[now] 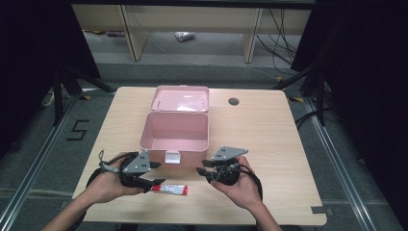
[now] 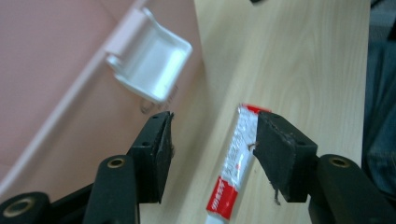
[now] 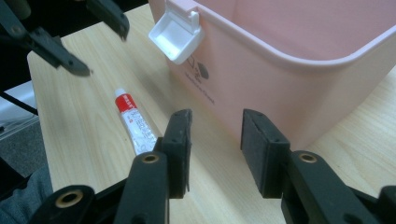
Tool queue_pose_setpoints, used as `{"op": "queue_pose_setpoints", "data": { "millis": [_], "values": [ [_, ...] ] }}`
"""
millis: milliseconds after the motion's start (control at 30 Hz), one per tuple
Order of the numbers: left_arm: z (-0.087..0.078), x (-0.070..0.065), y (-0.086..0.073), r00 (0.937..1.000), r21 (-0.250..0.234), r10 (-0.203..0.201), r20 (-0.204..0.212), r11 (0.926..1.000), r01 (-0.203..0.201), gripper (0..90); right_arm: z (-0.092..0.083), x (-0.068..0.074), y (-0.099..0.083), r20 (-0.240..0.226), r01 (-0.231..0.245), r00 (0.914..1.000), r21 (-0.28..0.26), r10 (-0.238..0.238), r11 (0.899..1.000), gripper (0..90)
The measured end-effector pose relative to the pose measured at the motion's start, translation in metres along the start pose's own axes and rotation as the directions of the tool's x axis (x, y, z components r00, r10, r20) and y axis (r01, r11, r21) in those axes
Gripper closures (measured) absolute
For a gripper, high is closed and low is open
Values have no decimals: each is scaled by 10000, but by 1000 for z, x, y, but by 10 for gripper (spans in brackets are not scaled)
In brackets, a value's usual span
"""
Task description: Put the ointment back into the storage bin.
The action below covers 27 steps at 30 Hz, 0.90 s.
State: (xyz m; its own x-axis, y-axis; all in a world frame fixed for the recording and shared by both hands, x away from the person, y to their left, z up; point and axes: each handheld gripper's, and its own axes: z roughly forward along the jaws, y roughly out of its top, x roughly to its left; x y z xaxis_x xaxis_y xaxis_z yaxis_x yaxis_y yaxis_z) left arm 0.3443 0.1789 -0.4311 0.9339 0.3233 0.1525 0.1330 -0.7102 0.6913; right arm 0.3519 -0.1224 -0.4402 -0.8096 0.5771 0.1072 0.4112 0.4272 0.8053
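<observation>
A small red and white tube (image 1: 171,189) lies flat on the wooden table (image 1: 269,144), near its front edge. My left gripper (image 1: 158,173) hovers open at the tube's left end. In the left gripper view the tube (image 2: 236,163) lies between the jaws, close to the right one, and nothing is clamped. My right gripper (image 1: 202,167) stands open a little to the right, empty, pointing at the front of the open pink box (image 1: 175,130). In the right gripper view, the tube (image 3: 135,123) lies left of the jaws and the box wall (image 3: 289,70) is just ahead.
The box's pink lid (image 1: 180,98) is folded back behind it. A white latch (image 1: 172,158) hangs from the box's front wall, close to both grippers. A round cable hole (image 1: 234,101) sits in the table at the back right. Bare wood stretches on the right.
</observation>
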Motion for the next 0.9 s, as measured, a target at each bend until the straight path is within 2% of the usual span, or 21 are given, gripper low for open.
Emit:
{"op": "queue_pose_setpoints", "data": {
  "millis": [67,100,200,233,300,333,367,400,433,467,567,600,633,767,833,867,900],
  "values": [
    [6,1,-1,9996,440,101,251,9990,-112,454,1,1,-1,33,-6,10000,-115,6,9999,636],
    [10,-1,-2,9997,422,-24,253,9991,13,454,1,1,-1,32,-28,10000,-93,29,10000,635],
    [15,2,0,9969,1123,601,511,9915,-655,453,1,1,-1,10,-18,10000,-14,18,10000,634],
    [18,1,0,9971,1103,516,562,9922,-576,453,1,1,-1,25,-20,10000,-73,21,10000,634],
    [22,2,1,9934,1399,745,870,9864,-862,454,1,1,-1,-31,-74,10000,-40,74,10000,636],
    [25,0,2,9933,1412,720,906,9864,-843,457,1,0,0,-71,106,9999,27,-106,9999,636],
    [26,1,2,9910,1517,862,1024,9832,-1012,459,0,0,-1,-62,24,10000,36,-24,10000,637],
    [30,0,2,9904,1500,851,1086,9835,-1010,466,0,2,-1,-53,-193,9998,74,193,9998,637],
    [32,1,2,9862,1737,1170,1169,9753,-1363,472,0,0,-1,-31,58,10000,34,-58,10000,637],
    [35,0,2,9855,1785,1189,1213,9740,-1395,475,0,-1,-1,33,110,9999,3,-110,9999,637],
    [43,-2,2,9767,2082,1421,1607,9624,-1743,489,0,0,-2,-62,-16,10000,56,16,10000,637],
    [44,-2,2,9725,2210,1556,1732,9561,-1924,497,0,1,-2,-59,-148,9999,62,148,9999,637],
    [46,-2,2,9707,2249,1538,1845,9549,-1941,499,0,1,-2,-66,-233,9997,88,234,9997,638],
    [52,-2,3,9555,2591,1956,2208,9327,-2508,510,1,0,-2,-101,-110,9999,44,110,9999,639],
    [55,-2,4,9531,2548,1958,2307,9332,-2534,517,0,0,-2,-141,-200,9997,79,201,9998,640],
    [55,-1,4,9491,2591,2105,2342,9274,-2696,523,0,0,-2,-95,-190,9998,47,190,9998,640],
    [56,-1,4,9481,2610,2154,2340,9254,-2747,527,1,0,-3,-85,-126,9999,25,126,9999,639]
  ]
}}
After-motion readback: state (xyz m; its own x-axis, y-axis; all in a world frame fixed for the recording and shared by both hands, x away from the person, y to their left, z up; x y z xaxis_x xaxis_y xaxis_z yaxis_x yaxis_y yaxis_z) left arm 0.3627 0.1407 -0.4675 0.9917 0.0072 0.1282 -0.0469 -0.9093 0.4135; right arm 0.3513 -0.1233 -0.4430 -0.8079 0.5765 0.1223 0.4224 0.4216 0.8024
